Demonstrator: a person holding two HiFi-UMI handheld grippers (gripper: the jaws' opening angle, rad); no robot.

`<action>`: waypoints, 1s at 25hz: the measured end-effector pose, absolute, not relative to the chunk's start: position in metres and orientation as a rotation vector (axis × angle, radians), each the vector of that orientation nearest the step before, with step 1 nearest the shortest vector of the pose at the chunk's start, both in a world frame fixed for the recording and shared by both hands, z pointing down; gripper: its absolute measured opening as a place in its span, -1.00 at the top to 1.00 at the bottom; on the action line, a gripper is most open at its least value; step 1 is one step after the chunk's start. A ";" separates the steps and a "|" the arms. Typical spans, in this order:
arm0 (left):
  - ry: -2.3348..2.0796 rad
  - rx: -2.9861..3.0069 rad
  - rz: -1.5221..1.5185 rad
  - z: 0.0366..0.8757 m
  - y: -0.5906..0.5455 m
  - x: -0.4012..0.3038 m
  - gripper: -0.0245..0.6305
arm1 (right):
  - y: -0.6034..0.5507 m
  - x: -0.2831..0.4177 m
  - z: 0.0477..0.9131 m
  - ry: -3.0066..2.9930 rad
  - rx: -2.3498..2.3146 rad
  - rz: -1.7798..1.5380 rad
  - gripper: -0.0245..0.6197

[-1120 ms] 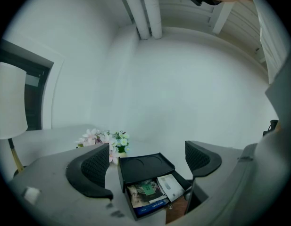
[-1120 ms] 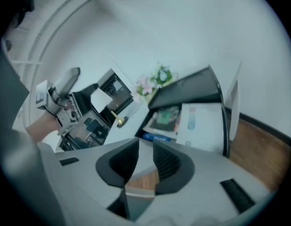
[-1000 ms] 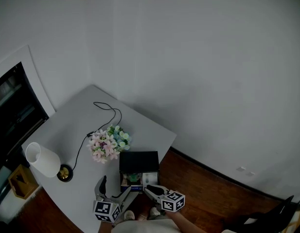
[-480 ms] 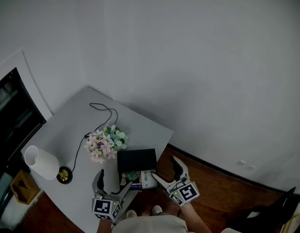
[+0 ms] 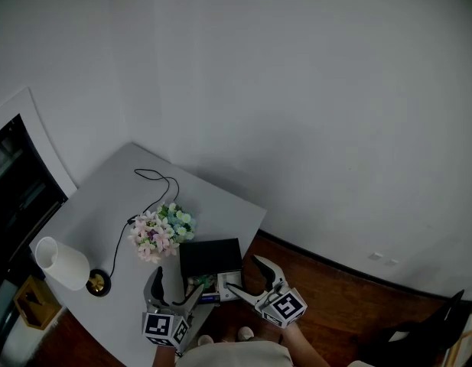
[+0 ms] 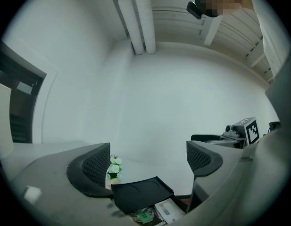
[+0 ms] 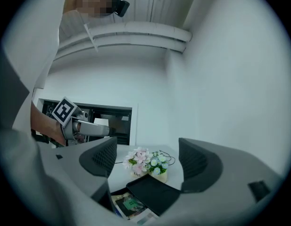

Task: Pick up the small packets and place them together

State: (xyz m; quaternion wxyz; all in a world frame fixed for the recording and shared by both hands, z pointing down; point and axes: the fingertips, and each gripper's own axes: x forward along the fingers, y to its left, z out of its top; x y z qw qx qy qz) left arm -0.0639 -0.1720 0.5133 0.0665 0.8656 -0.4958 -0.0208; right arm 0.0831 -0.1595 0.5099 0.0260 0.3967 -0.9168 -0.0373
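Observation:
A small black box with its lid (image 5: 210, 256) raised sits at the near edge of the grey table (image 5: 105, 197). Several small packets (image 5: 208, 284) lie inside, a white one (image 5: 229, 283) at the right. In the left gripper view the packets (image 6: 145, 215) show below the lid (image 6: 141, 192). My left gripper (image 5: 174, 285) hovers open just left of the box, nothing between its jaws. My right gripper (image 5: 247, 275) hangs to the box's right, off the table edge; its jaws stand wide, are closing, and hold nothing. Its own view shows the packets (image 7: 131, 205) low ahead.
A bunch of pastel flowers (image 5: 161, 229) stands behind the box. A white lamp (image 5: 63, 264) with a brass base is at the left, its black cable (image 5: 155, 182) running back. A dark screen (image 5: 17, 182) sits far left. Wooden floor (image 5: 335, 304) lies right of the table.
The right gripper went from shut over the box to wide open, swung out to the right past the table edge, then drew back a little. The left gripper barely moved.

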 end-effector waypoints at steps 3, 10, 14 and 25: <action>-1.530 2.618 -0.021 0.515 -0.172 -0.067 -0.62 | -0.161 0.083 0.530 -2.792 1.183 -0.077 -0.32; -1.571 2.561 0.067 0.534 -0.167 -0.084 -0.62 | -0.175 0.052 0.655 -2.579 0.877 0.213 -0.32; -1.563 2.544 0.091 0.540 -0.162 -0.090 -0.60 | -0.178 0.022 0.710 -2.473 0.717 0.295 -0.32; -1.617 2.479 0.115 0.548 -0.149 -0.113 -0.52 | -0.186 -0.015 0.804 -2.206 0.596 0.481 -0.05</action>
